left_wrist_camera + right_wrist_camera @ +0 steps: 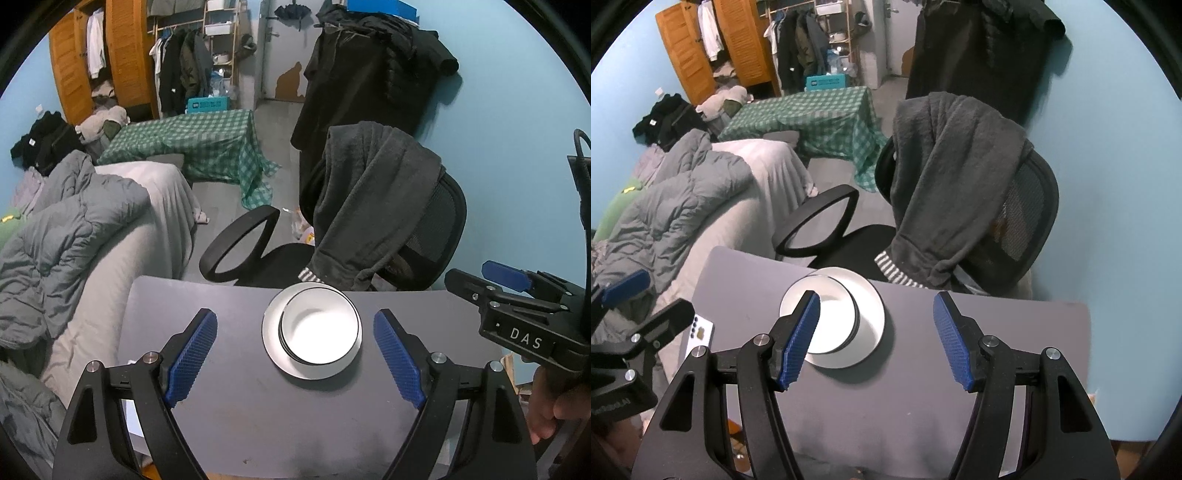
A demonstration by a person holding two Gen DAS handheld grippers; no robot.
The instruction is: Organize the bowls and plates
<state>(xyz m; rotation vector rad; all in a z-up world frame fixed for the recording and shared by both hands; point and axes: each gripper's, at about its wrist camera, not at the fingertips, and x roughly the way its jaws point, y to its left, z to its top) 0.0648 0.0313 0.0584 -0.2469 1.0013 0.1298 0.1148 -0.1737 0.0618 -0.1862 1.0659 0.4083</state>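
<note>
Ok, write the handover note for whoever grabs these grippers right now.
Left gripper: open, empty, above the grey table, facing the dishes.
Right gripper: open, empty, its left blue finger in front of the stack.
Dishes: white black-rimmed bowls nested on a white round plate near the table's far edge.
Done: stacking, as far as visible.
Left: nothing evident; no other dishes in view.
</note>
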